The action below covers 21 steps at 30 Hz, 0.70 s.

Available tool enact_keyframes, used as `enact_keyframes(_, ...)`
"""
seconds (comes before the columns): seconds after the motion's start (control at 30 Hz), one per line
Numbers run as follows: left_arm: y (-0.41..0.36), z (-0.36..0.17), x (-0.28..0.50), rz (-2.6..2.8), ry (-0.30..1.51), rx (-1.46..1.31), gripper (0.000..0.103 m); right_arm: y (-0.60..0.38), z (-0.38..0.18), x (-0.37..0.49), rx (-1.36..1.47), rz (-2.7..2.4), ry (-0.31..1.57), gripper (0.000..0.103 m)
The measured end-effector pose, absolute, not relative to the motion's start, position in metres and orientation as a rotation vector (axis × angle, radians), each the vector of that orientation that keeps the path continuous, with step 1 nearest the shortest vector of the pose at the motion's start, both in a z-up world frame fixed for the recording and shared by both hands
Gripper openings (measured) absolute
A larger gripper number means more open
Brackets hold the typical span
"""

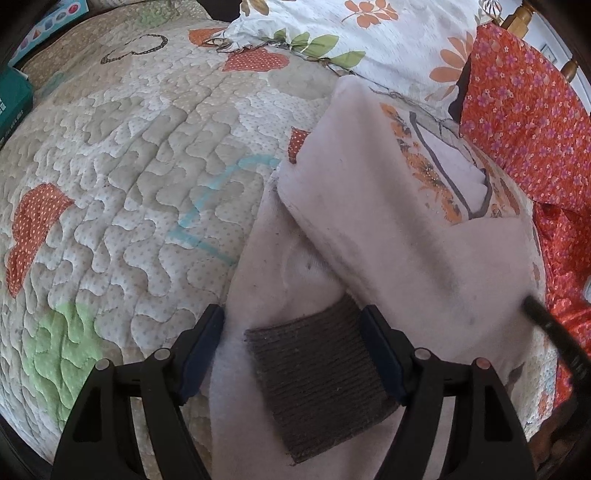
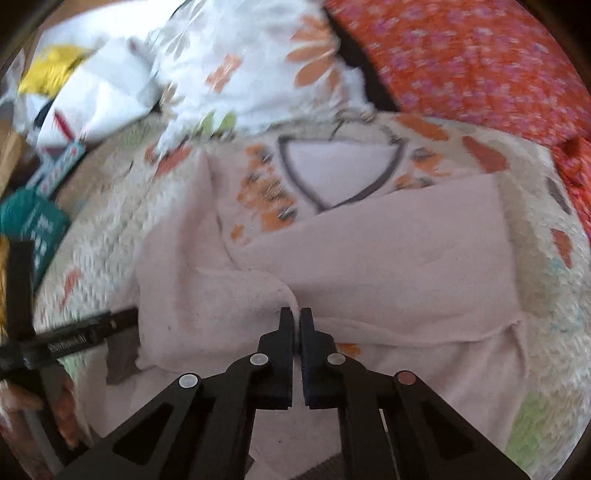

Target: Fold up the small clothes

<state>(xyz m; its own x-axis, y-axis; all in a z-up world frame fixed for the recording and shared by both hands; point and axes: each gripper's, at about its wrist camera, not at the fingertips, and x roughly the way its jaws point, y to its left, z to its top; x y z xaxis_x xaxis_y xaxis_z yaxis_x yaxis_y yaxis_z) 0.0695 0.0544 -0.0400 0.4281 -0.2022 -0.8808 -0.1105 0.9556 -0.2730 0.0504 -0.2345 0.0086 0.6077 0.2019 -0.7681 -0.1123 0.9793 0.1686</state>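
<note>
Nearest the left wrist camera, the left tongs point(image 1: 293, 314) stand spread wide and grasp nothing; their dark blue pads straddle the ribbed grey-brown cuff point(image 1: 317, 380) of a pale pink sweatshirt point(image 1: 388, 236) without pressing it. That cuff ends a sleeve lying flat on the bed quilt point(image 1: 140, 177), with a second sleeve crossed diagonally over it toward the orange floral print and grey V neckline point(image 1: 439, 173).

In the right wrist view, the right tongs point(image 2: 296, 319) are clenched on a raised pinch of the pink fleece, a small ridge of cloth standing up between the tips. Here the sweatshirt point(image 2: 369, 251) lies face up in the middle of the bed, neckline point(image 2: 340, 170) toward the pillows, one sleeve already laid across the chest.

The garment looks light, soft and limp, with a fuzzy nap that should grip well rather than slide. It will sag and drape from any hold, so a single pinch probably drags a fold out of line. I judge the firmer ribbed cuffs and hem, or a seam edge, the better places to take it, one in each tongs.

From left to right: a teal box point(image 1: 13, 103) at the bed's edge, the quilted cover with orange and green patches, a white pillow point(image 1: 354, 33) with orange flowers, then an orange floral cloth point(image 1: 524, 122). The quilt is padded and yielding, so pressing creases flat will be soft work. A wooden bedpost point(image 1: 519, 16) shows at the far right.
</note>
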Motion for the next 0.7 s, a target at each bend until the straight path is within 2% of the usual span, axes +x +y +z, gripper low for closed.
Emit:
enact_keyframes(0.13, 0.05, -0.042, 0.072, -0.061, 1.131, -0.288, 0.077, -0.26, 0.008, 0.053, 0.11, 0.022, 0.887, 0.004)
enact_keyframes(0.23, 0.045, -0.043, 0.073, -0.062, 1.131, -0.253, 0.078, -0.28, 0.001, 0.053, 0.159, 0.011, 0.941, 0.01)
enact_keyframes(0.3, 0.043, -0.043, 0.073, -0.062, 1.132, -0.236, 0.078, -0.293, 0.005, 0.045, 0.188, -0.009, 0.933, 0.021)
enact_keyframes(0.37, 0.044, -0.043, 0.073, -0.064, 1.133, -0.234, 0.078, -0.308, 0.008, 0.032, 0.209, -0.029, 0.926, 0.047)
enact_keyframes(0.4, 0.044, -0.043, 0.073, -0.064, 1.134, -0.235, 0.078, -0.312, 0.009, 0.026, 0.216, -0.029, 0.929, 0.049)
enact_keyframes(0.63, 0.042, -0.041, 0.071, -0.066, 1.146, -0.224, 0.078, -0.298, -0.035, -0.014, 0.207, 0.052, 1.066, 0.053)
enact_keyframes(0.67, 0.043, -0.041, 0.069, -0.068, 1.145, -0.224, 0.078, -0.291, -0.041, -0.017, 0.179, 0.049, 1.074, 0.051)
enact_keyframes(0.7, 0.044, -0.04, 0.067, -0.073, 1.147, -0.225, 0.078, -0.287, -0.044, -0.02, 0.159, 0.05, 1.077, 0.043)
